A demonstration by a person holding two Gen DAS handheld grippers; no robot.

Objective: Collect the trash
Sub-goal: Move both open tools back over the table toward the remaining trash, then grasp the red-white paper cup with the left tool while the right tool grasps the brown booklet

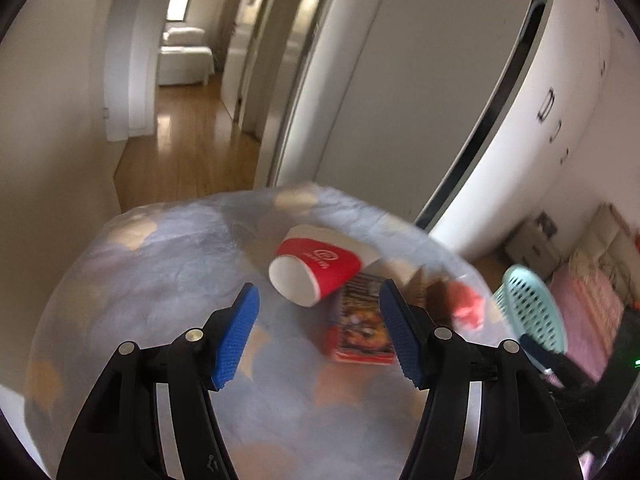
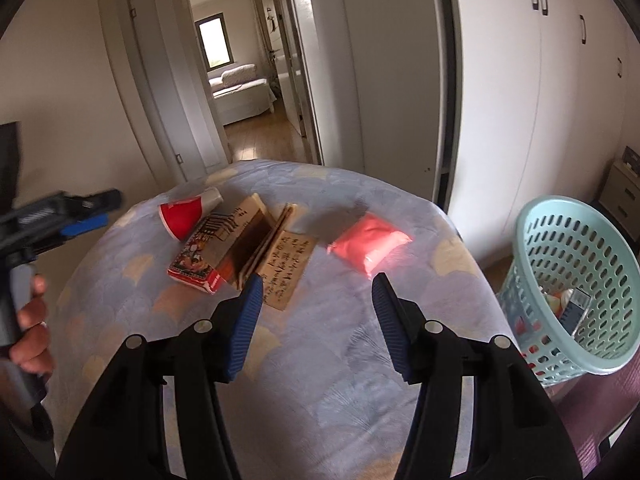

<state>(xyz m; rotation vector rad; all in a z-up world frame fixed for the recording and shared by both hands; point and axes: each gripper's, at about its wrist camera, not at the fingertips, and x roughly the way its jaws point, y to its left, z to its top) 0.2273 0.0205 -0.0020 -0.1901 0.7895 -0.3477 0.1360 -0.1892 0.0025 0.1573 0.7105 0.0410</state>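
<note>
Two grippers are being held over a round table point(image 2: 332, 392) draped in a pale patterned cloth, and both are being kept wide open with nothing between the pads.

Four items are lying on the cloth: a red cup point(image 1: 316, 268), tipped on its side; a red box point(image 1: 362, 326), touching the cup; an open booklet point(image 2: 276, 252), beside the box; and a pink packet point(image 2: 368, 244), apart from the rest.

The left gripper point(image 1: 318, 334) is being pointed at the cup. In the left view the cup is lying just ahead of the pads and slightly toward the right one, with its open mouth turned toward the camera and lower left and its base away to the upper right. Its long axis is thus being presented roughly along the fingers rather than across them, which is judged awkward for a side pinch; the rim is judged the likelier hold.

The right gripper point(image 2: 316, 320) is being held further back, with the booklet near its left pad and the packet ahead and slightly right. The cup is judged nearer the left gripper, the packet nearer the right.

A mint basket point(image 2: 576, 280) is standing off the table's right side, with some items already lying in it. The picture is blurred in the left view, so fine contact is not being judged.
</note>
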